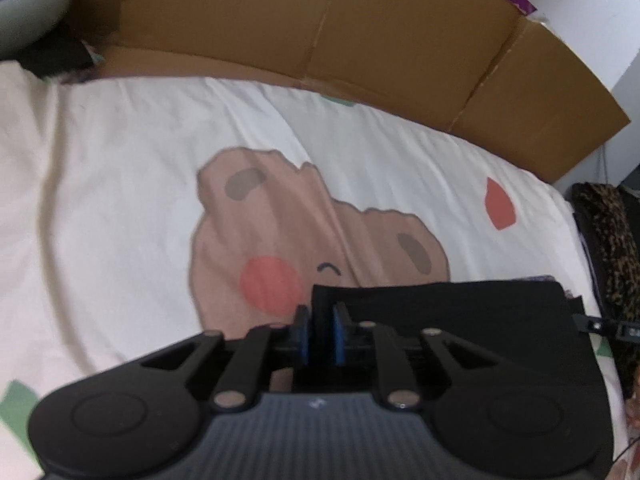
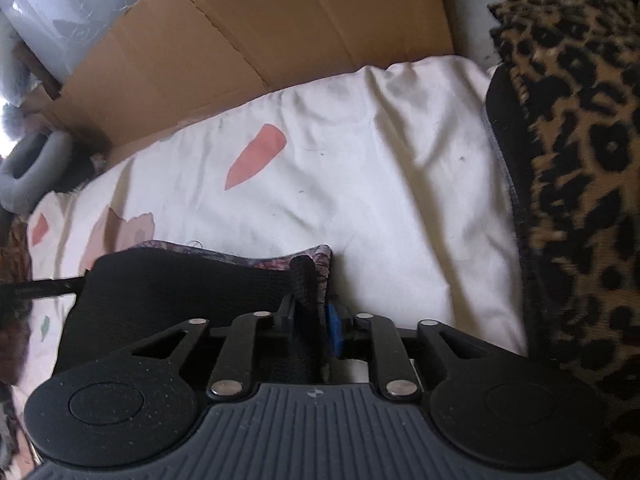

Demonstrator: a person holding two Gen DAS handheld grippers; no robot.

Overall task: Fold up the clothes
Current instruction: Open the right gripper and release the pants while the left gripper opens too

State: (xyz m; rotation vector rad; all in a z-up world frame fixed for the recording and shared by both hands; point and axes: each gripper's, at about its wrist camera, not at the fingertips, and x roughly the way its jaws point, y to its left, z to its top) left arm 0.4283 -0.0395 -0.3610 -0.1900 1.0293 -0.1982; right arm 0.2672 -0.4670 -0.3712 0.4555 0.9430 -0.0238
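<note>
Two claws on black garment (image 1: 460, 320) | left claw (image 1: 320, 332) slightly spread | right claw (image 2: 312, 320) slightly spread

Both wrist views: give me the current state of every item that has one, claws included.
black garment: folded flat on the bed, patterned lining showing at one edge.
left claw: slightly parted, garment corner between its blue pads.
right claw: slightly parted, garment edge between its fingers.
bear-print sheet: spread out, lightly wrinkled.
cardboard box: flattened, propped behind the bed.
leopard-print fabric: heaped beside the sheet.
</note>
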